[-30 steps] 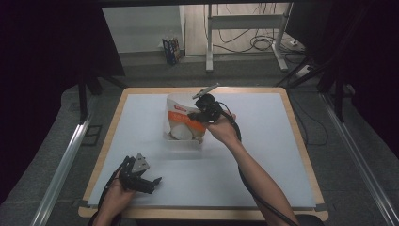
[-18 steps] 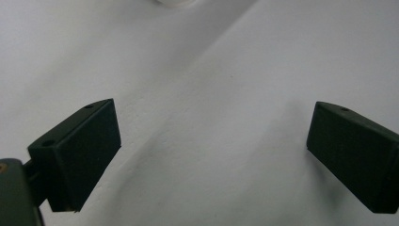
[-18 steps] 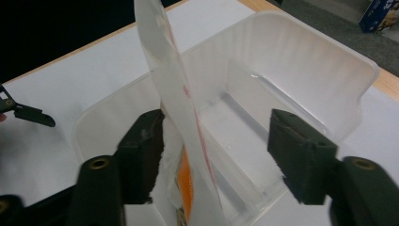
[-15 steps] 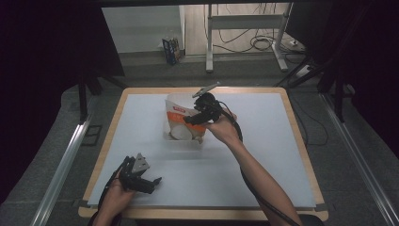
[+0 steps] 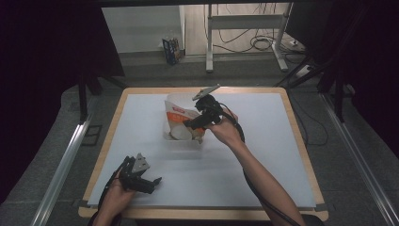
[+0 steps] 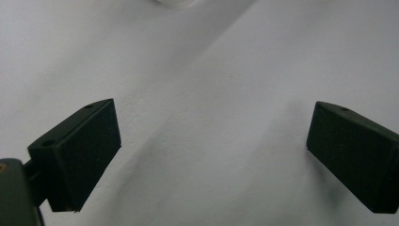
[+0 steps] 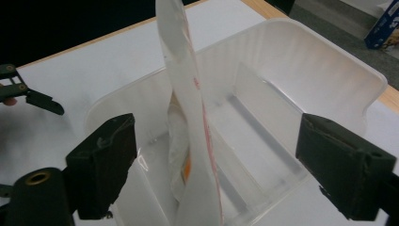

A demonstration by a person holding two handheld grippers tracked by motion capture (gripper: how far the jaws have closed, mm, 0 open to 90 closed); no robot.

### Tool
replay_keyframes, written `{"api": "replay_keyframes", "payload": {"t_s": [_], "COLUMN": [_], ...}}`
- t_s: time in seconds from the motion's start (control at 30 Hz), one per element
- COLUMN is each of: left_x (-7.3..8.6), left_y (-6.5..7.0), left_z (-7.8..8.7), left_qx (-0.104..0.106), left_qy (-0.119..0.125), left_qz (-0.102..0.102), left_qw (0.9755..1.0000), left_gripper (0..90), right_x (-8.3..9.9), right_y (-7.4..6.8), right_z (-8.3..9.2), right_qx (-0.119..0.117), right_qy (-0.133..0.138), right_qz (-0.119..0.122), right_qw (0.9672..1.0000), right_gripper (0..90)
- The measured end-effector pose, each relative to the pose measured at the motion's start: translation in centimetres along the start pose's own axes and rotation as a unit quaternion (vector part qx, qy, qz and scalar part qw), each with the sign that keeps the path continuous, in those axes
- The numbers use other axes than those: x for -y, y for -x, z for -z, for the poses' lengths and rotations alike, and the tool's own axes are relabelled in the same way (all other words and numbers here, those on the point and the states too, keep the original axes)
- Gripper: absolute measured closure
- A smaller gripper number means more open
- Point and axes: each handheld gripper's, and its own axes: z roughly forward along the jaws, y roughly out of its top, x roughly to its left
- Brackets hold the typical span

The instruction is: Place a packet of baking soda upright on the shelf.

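Note:
A clear plastic bin (image 5: 170, 136) stands on the white table top (image 5: 263, 155), a little behind the middle. An orange and white bag (image 5: 178, 117) stands upright inside it. My right gripper (image 5: 190, 125) hangs over the bin's right side. In the right gripper view the bag (image 7: 188, 103) stands edge-on between the jaws of my right gripper (image 7: 226, 165), inside the bin (image 7: 310, 70). The jaws have just been opening and now stand wide, with neither pad on the bag. My left gripper (image 5: 153, 181) rests open near the front left corner, over bare table (image 6: 211, 155).
The table has a wooden rim (image 5: 207, 213) around the white top. Beyond its far edge, on the floor, stand a small blue box (image 5: 173, 49) and a metal stand (image 5: 244, 28) with cables. My left gripper (image 7: 28, 94) also shows far off in the right gripper view.
The right gripper's jaws have opened off the bag, which stays standing in the bin. Neither hand has shifted.

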Motion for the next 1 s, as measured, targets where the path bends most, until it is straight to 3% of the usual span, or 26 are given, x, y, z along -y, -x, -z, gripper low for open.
{"api": "replay_keyframes", "payload": {"t_s": [0.47,0.7,1.0], "left_x": [0.0,0.0,0.0], "left_y": [0.0,0.1,0.0], "left_z": [0.0,0.0,0.2], "left_qx": [0.000,0.000,0.002], "left_qy": [-0.001,-0.001,0.008], "left_qz": [-0.002,-0.002,0.001], "left_qw": [1.0000,1.0000,1.0000], "left_gripper": [3.3,3.3,3.2], "right_x": [0.1,0.7,1.6], "right_y": [-0.4,-0.7,-0.9], "right_z": [1.3,1.7,2.5], "right_qx": [0.000,0.005,0.016], "right_qy": [-0.005,-0.022,-0.012], "right_qz": [0.018,0.032,0.033], "right_qw": [0.9998,0.9992,0.9993], "right_gripper": [2.9,0.0,0.0]}}
